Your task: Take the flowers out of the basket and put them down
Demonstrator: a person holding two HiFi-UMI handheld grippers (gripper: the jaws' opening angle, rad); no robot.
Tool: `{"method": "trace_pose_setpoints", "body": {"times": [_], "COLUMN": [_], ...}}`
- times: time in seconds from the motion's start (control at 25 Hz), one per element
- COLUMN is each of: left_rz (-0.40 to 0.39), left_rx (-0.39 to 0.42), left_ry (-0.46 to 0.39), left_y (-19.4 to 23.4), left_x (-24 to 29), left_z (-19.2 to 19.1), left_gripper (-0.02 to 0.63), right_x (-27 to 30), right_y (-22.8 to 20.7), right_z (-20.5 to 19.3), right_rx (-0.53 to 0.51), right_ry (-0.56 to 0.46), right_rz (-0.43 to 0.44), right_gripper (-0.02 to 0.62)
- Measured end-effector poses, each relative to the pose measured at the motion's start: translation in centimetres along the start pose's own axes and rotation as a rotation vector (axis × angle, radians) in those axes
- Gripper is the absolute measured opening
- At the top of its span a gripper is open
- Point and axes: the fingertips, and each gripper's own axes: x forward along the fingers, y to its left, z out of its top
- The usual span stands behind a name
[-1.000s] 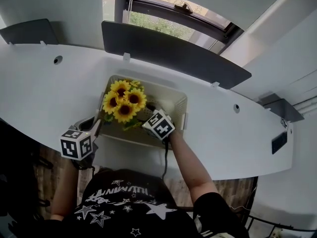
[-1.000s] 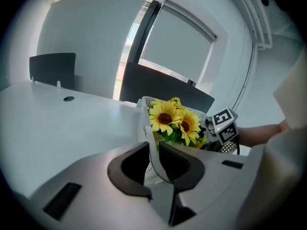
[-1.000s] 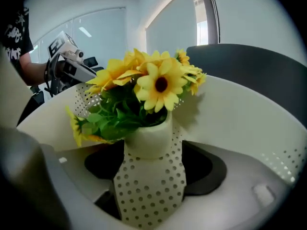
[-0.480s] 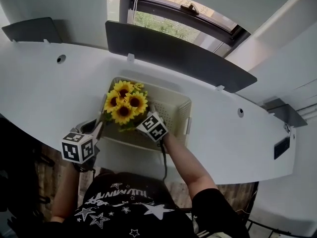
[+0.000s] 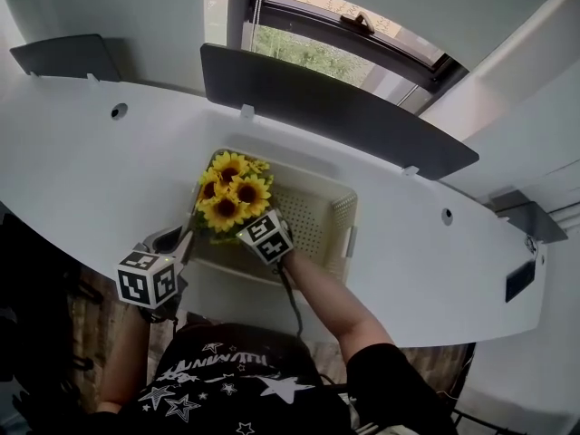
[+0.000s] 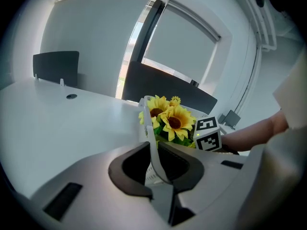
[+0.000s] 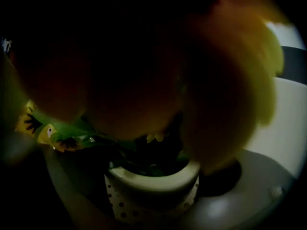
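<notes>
A bunch of yellow sunflowers (image 5: 231, 191) stands in a white dotted pot (image 7: 152, 188) at the left end of the white perforated basket (image 5: 319, 208). My right gripper (image 7: 156, 191) reaches into the basket under the blooms; its marker cube (image 5: 265, 236) shows beside them. Its jaws have just been opening and stand wide on either side of the pot, with a gap on the right. My left gripper (image 6: 153, 157) has just been closing, and its pads pinch the basket's thin near-left wall (image 6: 151, 138). Blurred petals fill most of the right gripper view.
The basket rests on a curved white desk (image 5: 82, 166) with cable holes (image 5: 119, 111). Dark divider panels (image 5: 335, 107) stand along the far edge, below a window. The person's forearm (image 5: 326, 297) crosses the desk's near edge.
My right gripper has slid left inside the basket, from its middle up against the sunflowers. The left gripper stays on the basket's wall.
</notes>
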Motion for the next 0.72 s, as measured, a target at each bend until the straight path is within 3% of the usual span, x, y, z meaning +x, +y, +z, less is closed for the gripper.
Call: {"method": "trace_pose_setpoints", "body": {"times": [0.48,0.72], "left_rz": [-0.003,-0.025], "left_rx": [-0.017,0.042], "left_ry": [-0.006,-0.012], "left_y": [0.1,0.1], "left_x": [-0.1,-0.1], "left_z": [0.1,0.4], "left_gripper": [0.054,0.056], "right_x": [0.2,-0.5], "right_y": [-0.1,-0.9], "right_z": [0.2,1.4], "right_rx": [-0.007,0.016], "right_ry": [0.017,-0.029], "right_rz": [0.009,-0.011], "right_gripper": [0.517,0.517]}}
